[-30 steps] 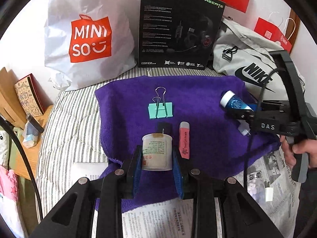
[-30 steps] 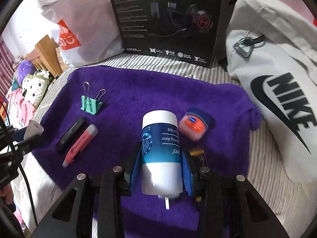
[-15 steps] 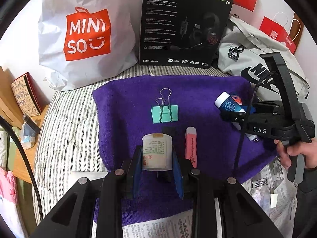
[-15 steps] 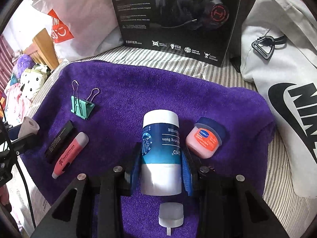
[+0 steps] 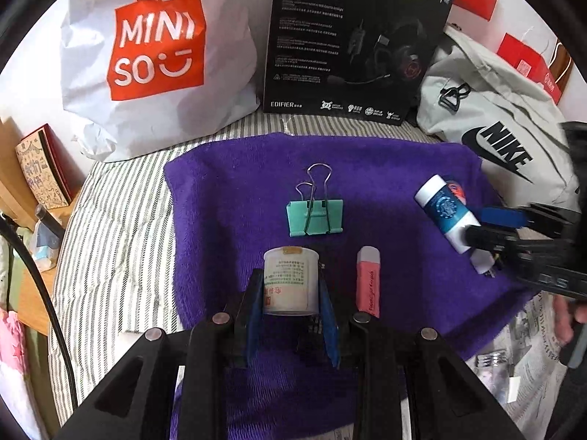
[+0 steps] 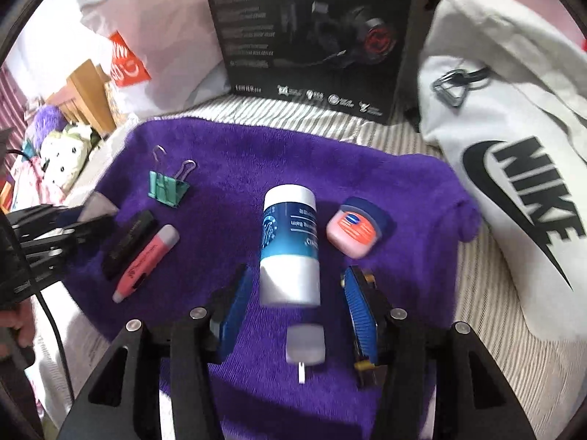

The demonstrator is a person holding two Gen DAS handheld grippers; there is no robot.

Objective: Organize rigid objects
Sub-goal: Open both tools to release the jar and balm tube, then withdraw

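Bottle [image 6: 290, 242] lies on the purple towel [image 6: 256, 161] between the spread pads of the right claw [image 6: 295, 310], jaws apart and touching nothing; being round, it could roll into the pink jar [image 6: 356, 227] just beside it, or get nudged if that claw drags on pulling back. White tub [image 5: 290, 280] sits clamped in the left claw [image 5: 291, 315], over the towel near the pink highlighter [image 5: 368, 282] and green clip [image 5: 315, 216]. Setting the tub down careless risks knocking the highlighter or tipping on soft pile.
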